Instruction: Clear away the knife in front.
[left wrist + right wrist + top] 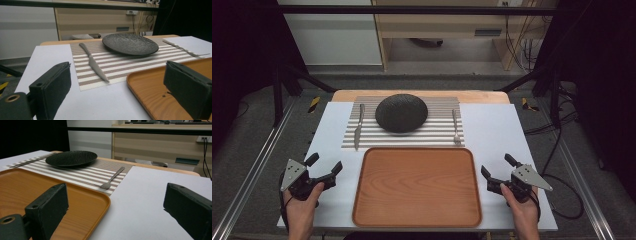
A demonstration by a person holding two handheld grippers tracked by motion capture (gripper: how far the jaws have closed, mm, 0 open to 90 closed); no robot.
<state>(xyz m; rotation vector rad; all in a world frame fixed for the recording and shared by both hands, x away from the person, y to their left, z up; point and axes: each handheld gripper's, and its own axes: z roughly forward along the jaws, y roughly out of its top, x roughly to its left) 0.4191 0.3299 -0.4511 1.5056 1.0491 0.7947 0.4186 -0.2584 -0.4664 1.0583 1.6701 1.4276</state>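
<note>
A wooden tray (417, 186) lies at the table's near middle, with nothing on it. Behind it a striped placemat (432, 135) carries a dark textured plate (401, 113), a knife (358, 127) to its left and a fork (455, 127) to its right. My left gripper (325, 164) rests open on the white table left of the tray. My right gripper (497, 165) rests open to the tray's right. The left gripper view has the knife (94, 62), plate (130, 44) and tray rim (140, 82); the right gripper view has the fork (111, 178), plate (71, 158) and tray (30, 185).
The white table top (492, 125) ends at a wooden strip at the back. Metal rails (254, 165) run along both sides. Black frame struts and cables stand at the far corners, with cabinets (437, 25) beyond.
</note>
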